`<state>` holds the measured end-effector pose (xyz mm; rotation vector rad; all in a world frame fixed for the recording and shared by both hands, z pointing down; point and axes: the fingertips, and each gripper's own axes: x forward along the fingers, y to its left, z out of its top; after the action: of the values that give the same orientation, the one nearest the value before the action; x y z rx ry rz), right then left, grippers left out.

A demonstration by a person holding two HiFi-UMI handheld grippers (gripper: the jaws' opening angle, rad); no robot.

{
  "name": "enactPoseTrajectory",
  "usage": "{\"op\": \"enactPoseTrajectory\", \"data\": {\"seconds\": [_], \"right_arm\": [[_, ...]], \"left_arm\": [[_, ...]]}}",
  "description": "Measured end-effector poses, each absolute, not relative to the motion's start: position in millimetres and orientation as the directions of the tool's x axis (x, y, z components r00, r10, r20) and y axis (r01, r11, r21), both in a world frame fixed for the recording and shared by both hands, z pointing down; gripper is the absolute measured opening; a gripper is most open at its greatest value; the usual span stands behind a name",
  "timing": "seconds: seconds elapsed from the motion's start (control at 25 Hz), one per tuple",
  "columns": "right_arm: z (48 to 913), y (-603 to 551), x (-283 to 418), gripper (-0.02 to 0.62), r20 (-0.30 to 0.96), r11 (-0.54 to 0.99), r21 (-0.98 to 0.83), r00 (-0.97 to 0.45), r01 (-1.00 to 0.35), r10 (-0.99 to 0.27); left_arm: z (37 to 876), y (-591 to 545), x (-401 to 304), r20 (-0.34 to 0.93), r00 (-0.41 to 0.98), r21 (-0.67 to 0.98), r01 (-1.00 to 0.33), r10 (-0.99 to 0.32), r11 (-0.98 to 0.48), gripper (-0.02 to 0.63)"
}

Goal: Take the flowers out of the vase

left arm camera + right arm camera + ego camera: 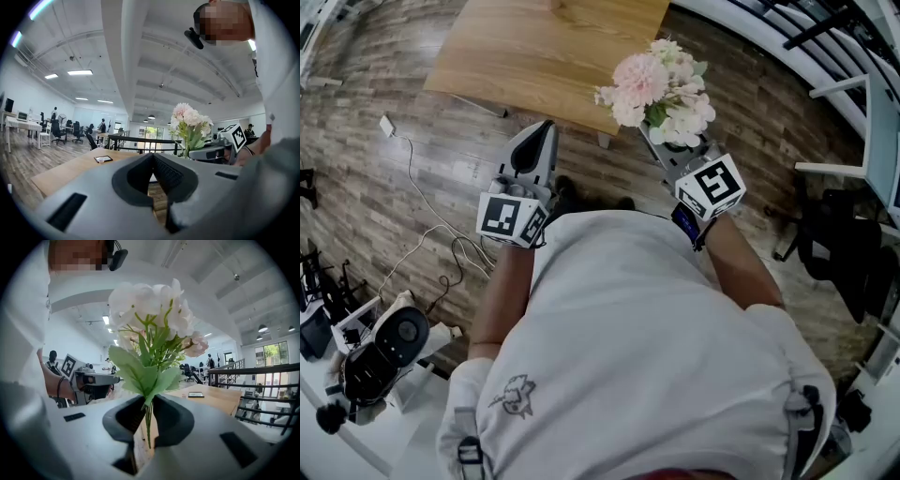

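A bunch of pink and white flowers (661, 89) with green leaves stands upright in my right gripper (149, 401), which is shut on the thin green stems (148, 423). In the head view the blooms hang over the near edge of the wooden table (534, 52) and hide the right jaws. The same bunch (190, 119) shows in the left gripper view, off to the right. My left gripper (546, 129) is held beside it to the left, level, shut with nothing between its pads (161, 171). No vase is in any view.
A dark phone (195, 394) lies on the table. White cables (422, 220) trail over the wood floor at the left, near a white device (389, 342). A black chair (839, 244) stands at the right, and a black railing (262, 376) runs behind the table.
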<state>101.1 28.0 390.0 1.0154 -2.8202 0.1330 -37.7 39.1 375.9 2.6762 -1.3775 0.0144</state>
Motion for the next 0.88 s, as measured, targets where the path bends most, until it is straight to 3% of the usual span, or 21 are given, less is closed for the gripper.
{"op": "enactPoseTrajectory", "data": {"seconds": [0.36,0.88], "right_arm": [[390.6,88.8,136.8,0.051,0.133,0.776,-0.021,-0.771,-0.631,-0.623],[394.2,132.0,131.0,0.051,0.118,0.801,-0.011,-0.796,-0.599,-0.594]], "left_arm": [[377.6,98.3,3.0,0.063,0.56,0.109,-0.827,-0.826,-0.552,0.004],[380.0,140.0,7.4,0.046,0.542,0.11,-0.837,-0.839,-0.535,0.003]]}}
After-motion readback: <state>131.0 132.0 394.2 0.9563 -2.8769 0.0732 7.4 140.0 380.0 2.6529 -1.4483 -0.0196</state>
